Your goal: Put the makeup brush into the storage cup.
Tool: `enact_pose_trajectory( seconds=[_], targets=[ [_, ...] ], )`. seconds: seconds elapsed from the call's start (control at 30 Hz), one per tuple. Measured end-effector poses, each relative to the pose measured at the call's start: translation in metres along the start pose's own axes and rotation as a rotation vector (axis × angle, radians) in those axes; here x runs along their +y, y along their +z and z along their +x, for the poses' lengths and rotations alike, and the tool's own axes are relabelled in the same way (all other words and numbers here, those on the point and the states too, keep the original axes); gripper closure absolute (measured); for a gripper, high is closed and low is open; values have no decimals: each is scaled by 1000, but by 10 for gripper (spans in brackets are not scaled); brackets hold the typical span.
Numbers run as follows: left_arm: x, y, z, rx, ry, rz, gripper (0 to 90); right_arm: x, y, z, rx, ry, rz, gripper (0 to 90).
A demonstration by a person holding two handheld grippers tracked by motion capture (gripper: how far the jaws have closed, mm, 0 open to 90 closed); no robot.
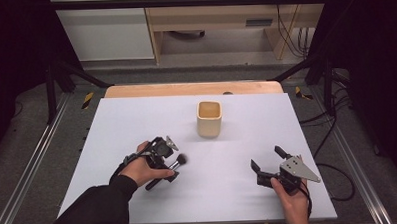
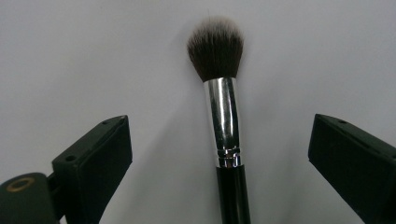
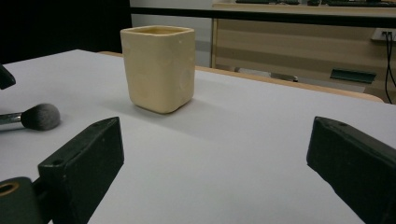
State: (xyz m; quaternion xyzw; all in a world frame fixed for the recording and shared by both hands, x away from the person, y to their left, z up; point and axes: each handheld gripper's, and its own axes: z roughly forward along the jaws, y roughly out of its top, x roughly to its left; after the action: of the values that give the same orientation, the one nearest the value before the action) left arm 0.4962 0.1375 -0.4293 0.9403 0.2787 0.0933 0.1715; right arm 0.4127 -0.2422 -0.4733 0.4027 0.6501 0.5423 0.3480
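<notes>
Both handheld grippers are chunky black rigs with blocky black fingers (image 2: 95, 163) showing little screw holes, the right gripper (image 1: 269, 163) has a grey three-cornered plate on top, and there's a black sleeve (image 1: 102, 208) on the left arm.

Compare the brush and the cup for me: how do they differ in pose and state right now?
The brush lies flat on the table; the cup stands upright. The brush sits between the wide-open jaws of the left gripper, ungripped, while the cup stands apart from both grippers, ahead of the open right gripper. The brush is slim, black and silver with dark bristles; the cup is squarish and cream. Both rest on the same table.
</notes>
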Motion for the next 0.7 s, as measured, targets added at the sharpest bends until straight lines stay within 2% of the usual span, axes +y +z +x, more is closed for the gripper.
enact_pose_trajectory(
  seconds=[0.27, 0.43, 0.7],
  targets=[
    [-6, 6, 2, -13, -18, 41, 126, 0, 0, 0, -1, 0, 5, 43],
    [-7, 6, 1, -30, -28, 58, 282, -1, 0, 0, -2, 0, 7, 43],
    [-7, 6, 0, -42, -24, 80, 410, -1, 1, 0, -1, -2, 10, 44]
  ],
)
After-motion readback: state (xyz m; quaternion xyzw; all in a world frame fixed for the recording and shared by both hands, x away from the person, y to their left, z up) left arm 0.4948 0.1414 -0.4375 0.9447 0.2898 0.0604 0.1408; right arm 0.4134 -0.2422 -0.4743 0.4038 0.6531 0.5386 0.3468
